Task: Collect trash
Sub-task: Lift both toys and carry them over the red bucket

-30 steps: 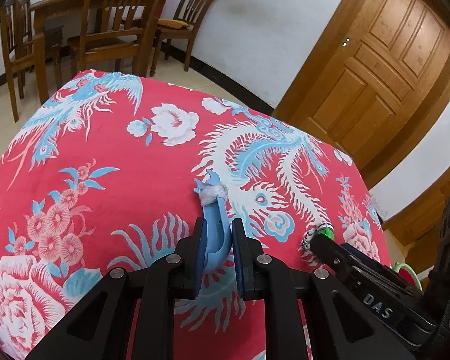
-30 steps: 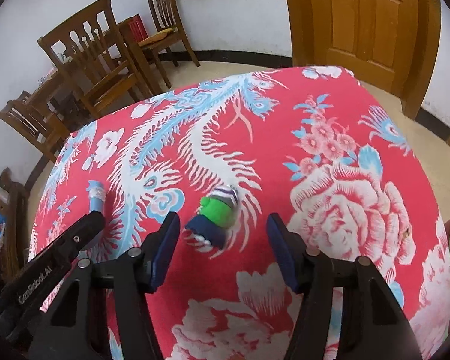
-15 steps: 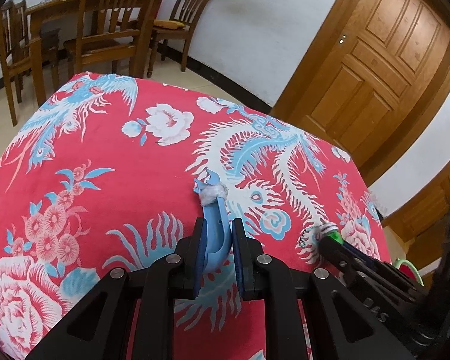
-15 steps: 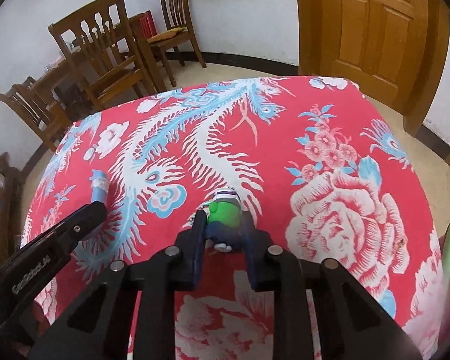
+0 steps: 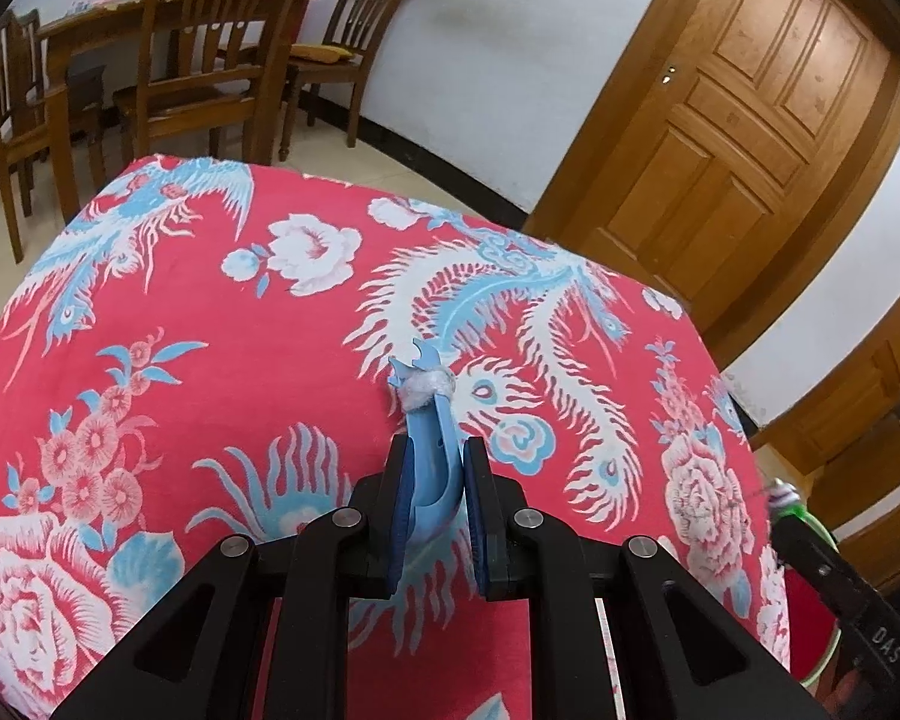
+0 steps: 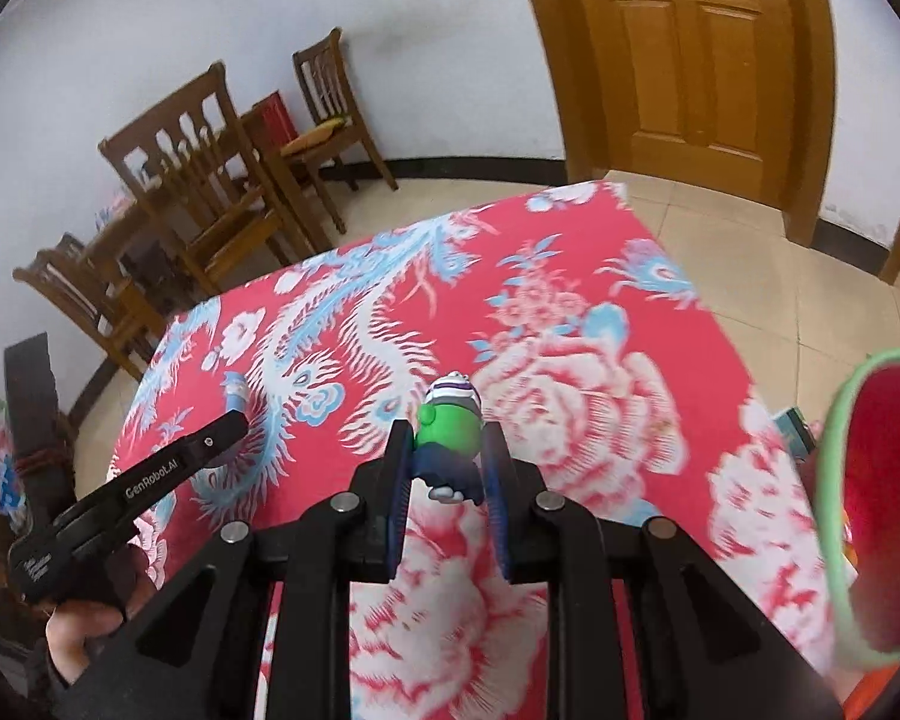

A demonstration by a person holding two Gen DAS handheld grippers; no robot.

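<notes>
My right gripper [image 6: 447, 468] now pinches the small green toy figure [image 6: 450, 429], lifted off the red cloth [image 6: 570, 372] where it lay a second ago; the green-rimmed bin [image 6: 834, 480] appears at right. My left gripper [image 5: 432, 495] still clamps the blue plastic piece [image 5: 429, 450].

Soft, even daylight fills both views, with only weak shadows. The fisheye lens bends the wooden door [image 5: 744, 138] and darkens the corners. In the right wrist view, the green-rimmed bin [image 6: 834, 516] at the right edge is blurred.
</notes>
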